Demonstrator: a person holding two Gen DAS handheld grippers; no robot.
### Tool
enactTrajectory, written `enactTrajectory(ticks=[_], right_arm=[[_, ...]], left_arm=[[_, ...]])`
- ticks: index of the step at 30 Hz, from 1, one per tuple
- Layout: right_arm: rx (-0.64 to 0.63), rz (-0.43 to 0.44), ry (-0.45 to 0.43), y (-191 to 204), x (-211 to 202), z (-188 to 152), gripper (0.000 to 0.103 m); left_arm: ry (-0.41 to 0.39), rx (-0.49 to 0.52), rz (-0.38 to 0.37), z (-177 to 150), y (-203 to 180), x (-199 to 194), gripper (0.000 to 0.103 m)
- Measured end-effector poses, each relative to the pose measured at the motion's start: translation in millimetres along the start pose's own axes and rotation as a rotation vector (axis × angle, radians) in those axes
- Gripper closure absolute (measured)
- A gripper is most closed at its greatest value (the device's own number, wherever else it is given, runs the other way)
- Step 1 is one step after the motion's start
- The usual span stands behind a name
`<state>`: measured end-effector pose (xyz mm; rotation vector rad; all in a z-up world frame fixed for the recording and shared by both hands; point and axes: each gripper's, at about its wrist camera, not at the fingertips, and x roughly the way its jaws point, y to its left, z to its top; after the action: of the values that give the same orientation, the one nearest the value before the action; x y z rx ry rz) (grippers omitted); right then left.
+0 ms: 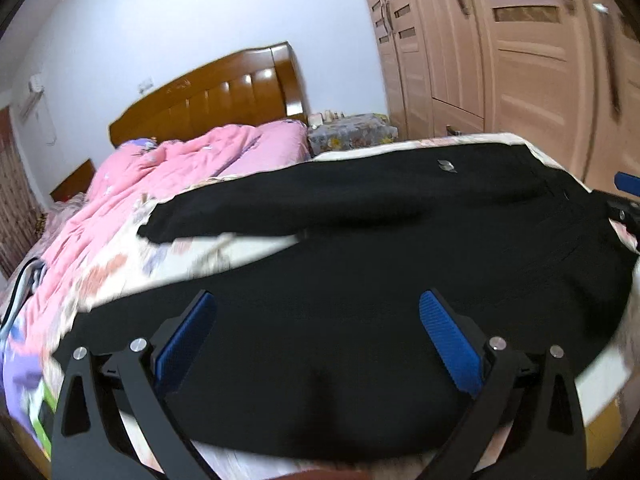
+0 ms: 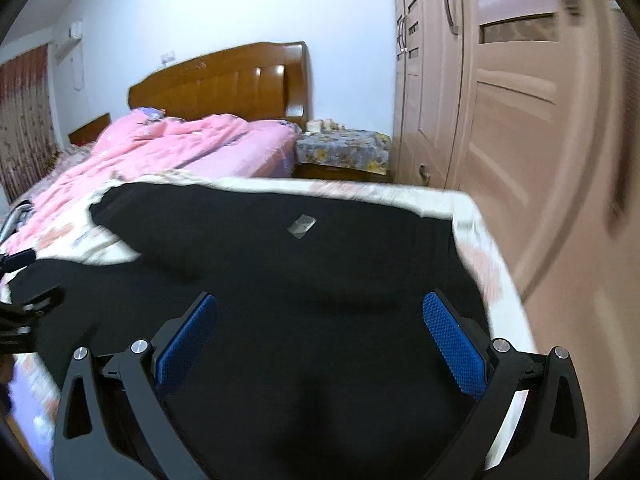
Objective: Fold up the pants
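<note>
Black pants (image 1: 360, 240) lie spread flat on the bed, one leg toward the headboard side and one near me, with a small grey logo (image 1: 446, 166) on the far leg. My left gripper (image 1: 316, 312) is open just above the near leg, holding nothing. In the right wrist view the pants (image 2: 300, 280) fill the lower frame, logo (image 2: 302, 225) visible. My right gripper (image 2: 320, 312) is open above the waist end near the bed's right edge, holding nothing. The right gripper also shows at the right edge of the left wrist view (image 1: 626, 196).
The bed has a floral sheet (image 1: 180, 256) and a bunched pink quilt (image 1: 160, 168) toward the wooden headboard (image 1: 216, 96). A nightstand with a floral cloth (image 2: 344, 150) stands beside it. Wardrobe doors (image 2: 500, 100) run close along the bed's right edge.
</note>
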<state>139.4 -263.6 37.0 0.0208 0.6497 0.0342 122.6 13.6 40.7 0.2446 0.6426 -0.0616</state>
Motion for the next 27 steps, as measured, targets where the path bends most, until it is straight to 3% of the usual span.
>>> enactTrajectory(ticks=[4,8,11,14,17,19,20,21,22,23,27], right_arm=[[-0.062,0.078,0.129,-37.6,105.6,63.8,0.004],[-0.090,0.183,0.260,-63.6,194.6,94.9,0.004],[-0.121,0.206,0.318,-76.7,241.3,104.6,0.004],[-0.132,0.241,0.365,-88.0,270.9,105.7,0.004],[-0.166,0.304,0.413,-88.3,282.1,97.7,0.010],[-0.192,0.337,0.398,-86.6,276.6,94.1,0.019],[-0.189,0.371,0.393,-85.8,270.6,92.5,0.038],[-0.188,0.387,0.393,-84.8,265.0,91.1,0.071],[-0.199,0.379,0.391,-83.9,260.6,90.2,0.076],[-0.238,0.348,0.358,-80.0,250.1,89.1,0.090],[-0.306,0.264,0.225,-67.2,206.1,85.7,0.093]], left_arm=[[0.151,0.009,-0.200,64.5,26.1,73.3,0.002],[0.159,-0.077,-0.325,116.9,55.6,156.1,0.002],[0.314,-0.126,-0.450,143.2,64.7,225.9,0.002],[0.407,-0.213,-0.548,162.0,75.8,278.7,0.002],[0.452,-0.274,-0.623,173.9,76.9,312.5,0.002],[0.475,-0.310,-0.645,181.0,80.3,333.1,0.002],[0.487,-0.327,-0.666,183.7,82.4,341.1,0.002],[0.496,-0.350,-0.687,186.1,83.6,348.7,0.002],[0.503,-0.368,-0.705,187.9,85.7,353.5,0.002],[0.509,-0.384,-0.722,190.1,87.2,359.2,0.002],[0.532,-0.485,-0.792,192.9,91.9,373.6,0.002]])
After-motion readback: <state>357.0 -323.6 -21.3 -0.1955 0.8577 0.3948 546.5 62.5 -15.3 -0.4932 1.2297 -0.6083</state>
